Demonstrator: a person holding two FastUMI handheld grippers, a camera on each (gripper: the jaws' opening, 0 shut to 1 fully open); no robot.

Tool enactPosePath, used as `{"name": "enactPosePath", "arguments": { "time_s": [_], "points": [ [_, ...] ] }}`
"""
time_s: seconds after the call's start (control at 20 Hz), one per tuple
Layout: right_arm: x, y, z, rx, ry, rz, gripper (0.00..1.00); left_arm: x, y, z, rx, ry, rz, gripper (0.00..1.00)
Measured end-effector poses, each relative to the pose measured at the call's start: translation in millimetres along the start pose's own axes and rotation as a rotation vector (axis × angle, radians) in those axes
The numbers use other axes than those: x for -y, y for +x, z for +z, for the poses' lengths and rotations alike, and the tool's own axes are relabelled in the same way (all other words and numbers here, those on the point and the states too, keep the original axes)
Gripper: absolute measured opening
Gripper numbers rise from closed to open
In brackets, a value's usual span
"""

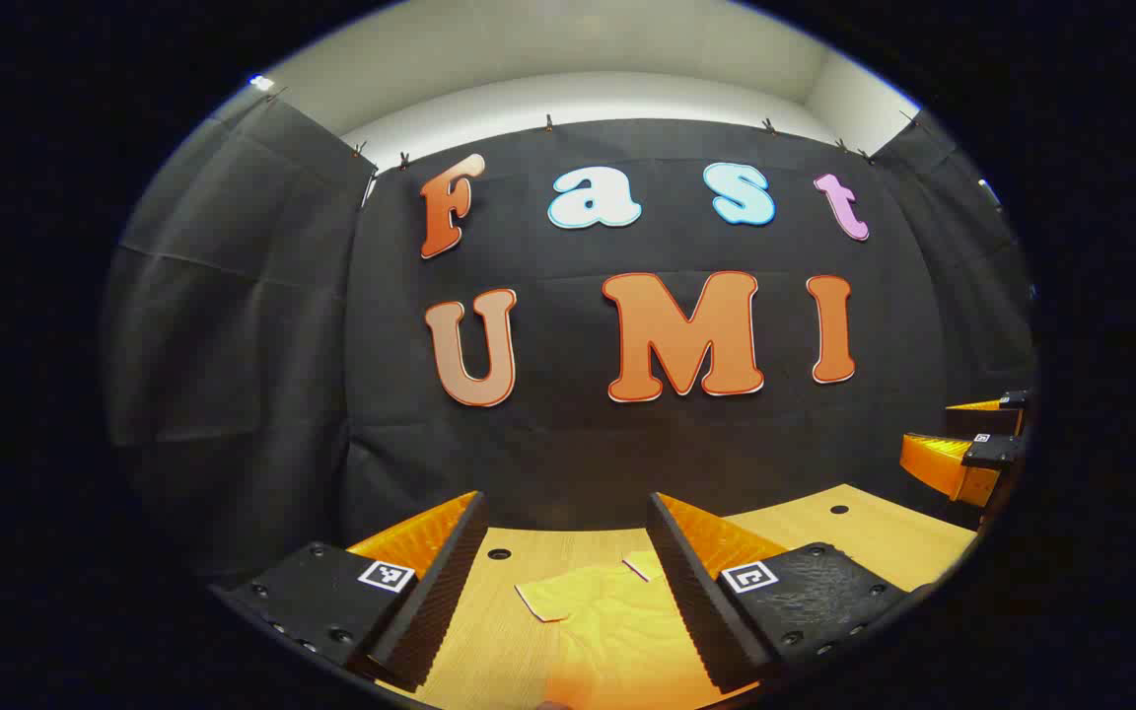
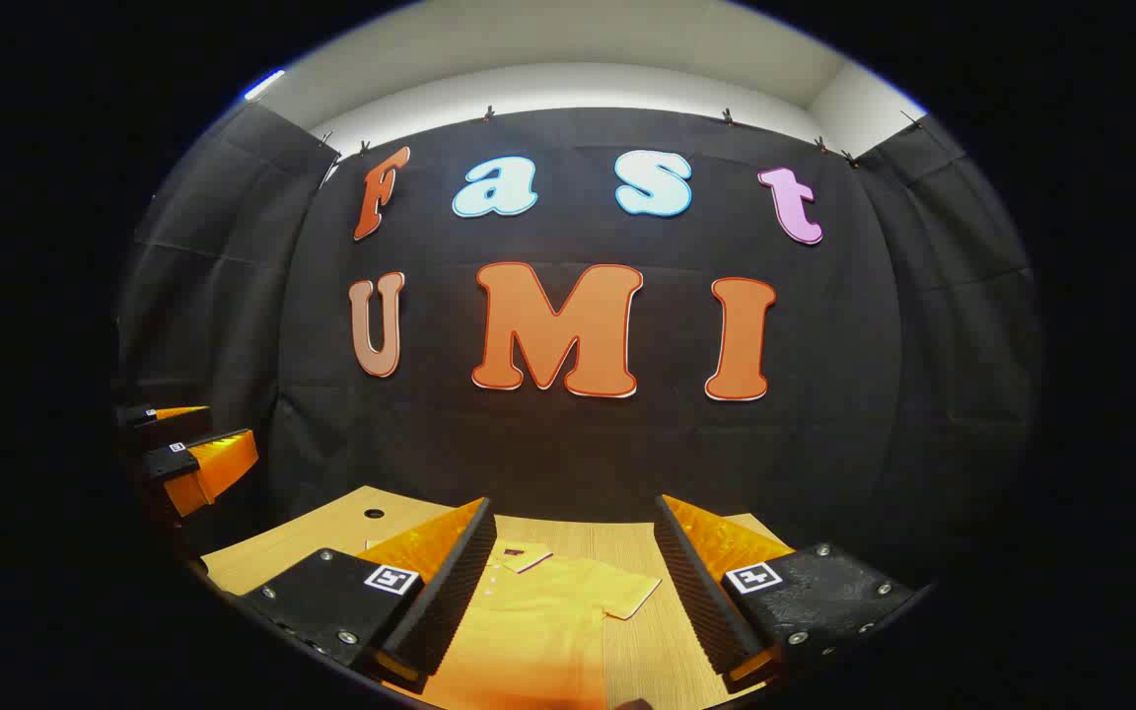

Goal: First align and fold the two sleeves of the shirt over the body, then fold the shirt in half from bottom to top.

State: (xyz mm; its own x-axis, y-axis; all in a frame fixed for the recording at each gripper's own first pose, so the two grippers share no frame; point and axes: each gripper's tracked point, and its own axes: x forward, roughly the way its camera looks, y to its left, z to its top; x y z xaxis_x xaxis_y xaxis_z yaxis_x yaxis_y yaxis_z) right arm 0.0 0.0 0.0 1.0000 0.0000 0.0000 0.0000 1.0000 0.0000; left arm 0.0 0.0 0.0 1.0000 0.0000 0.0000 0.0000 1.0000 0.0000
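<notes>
Two grippers raised above wooden table [image 1: 854, 528], both aimed at the black booth wall. Left gripper [image 1: 568, 582] jaws wide apart, holding nothing. Right gripper [image 2: 573, 592] likewise spread wide, nothing between fingers. Yellow shirt [image 2: 538, 631] flat on table below and between the fingers, collar [image 2: 521, 558] toward far side, one short sleeve [image 2: 632, 595] spread out to the right. In left gripper view, other sleeve [image 1: 553, 597] out to the left, right gripper at far right edge.

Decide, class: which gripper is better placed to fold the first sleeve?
Probably either: the left gripper frames one sleeve, the right gripper the other. Both open, above the shirt.
</notes>
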Motion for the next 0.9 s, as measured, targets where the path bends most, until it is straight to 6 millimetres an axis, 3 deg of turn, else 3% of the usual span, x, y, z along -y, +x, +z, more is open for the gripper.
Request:
{"name": "enactPosePath", "arguments": {
  "time_s": [0.35, 0.55, 0.9],
  "points": [
    [-5, 1, -10, -0.027, -0.001, 0.005, 0.97, 4, 3, -10, -0.031, -0.004, -0.029, 0.96],
    [-6, 5, -26, -0.09, 0.018, 0.01, 0.97, 4, 6, -23, -0.074, 0.0, -0.042, 0.97],
    [7, 5, -36, -0.108, -0.028, -0.027, 0.97, 7, 8, -40, -0.128, -0.019, -0.075, 0.97]
  ]
}}
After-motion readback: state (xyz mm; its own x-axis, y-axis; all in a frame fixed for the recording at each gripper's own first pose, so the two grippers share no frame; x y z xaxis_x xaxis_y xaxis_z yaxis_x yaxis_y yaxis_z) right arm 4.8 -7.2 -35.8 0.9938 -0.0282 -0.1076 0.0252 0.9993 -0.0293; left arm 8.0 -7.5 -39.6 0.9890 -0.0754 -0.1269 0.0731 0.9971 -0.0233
